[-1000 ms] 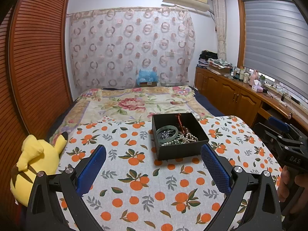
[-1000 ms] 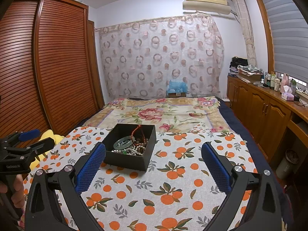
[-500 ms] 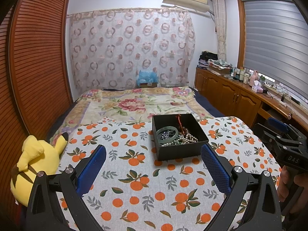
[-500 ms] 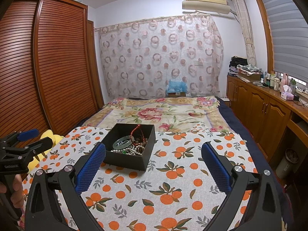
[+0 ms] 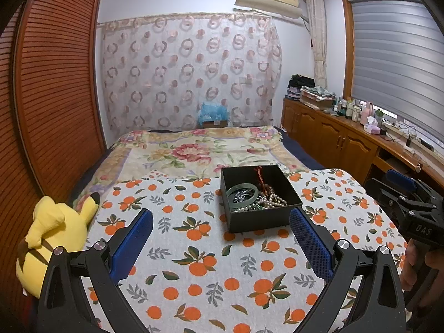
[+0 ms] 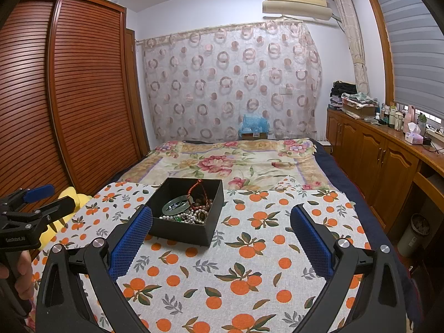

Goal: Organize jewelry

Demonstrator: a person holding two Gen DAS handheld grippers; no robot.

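A black open box (image 5: 258, 216) stands on the orange-print cloth (image 5: 194, 249) on the bed. It holds a green bangle (image 5: 241, 193), pearl beads (image 5: 272, 202) and a red cord (image 5: 259, 173). The box also shows in the right wrist view (image 6: 180, 230). My left gripper (image 5: 222, 242) is open and empty, just short of the box, its right pad by the box's near right corner. My right gripper (image 6: 222, 241) is open and empty, its left pad by the box's near left corner.
A yellow plush toy (image 5: 52, 233) lies at the cloth's left edge. A floral bedspread (image 5: 194, 149) lies beyond the box. Wooden cabinets (image 5: 338, 144) with bottles stand on the right, a slatted wardrobe (image 6: 69, 111) on the left.
The right gripper has moved slightly closer to the box. The left gripper has barely moved. Both stay open.
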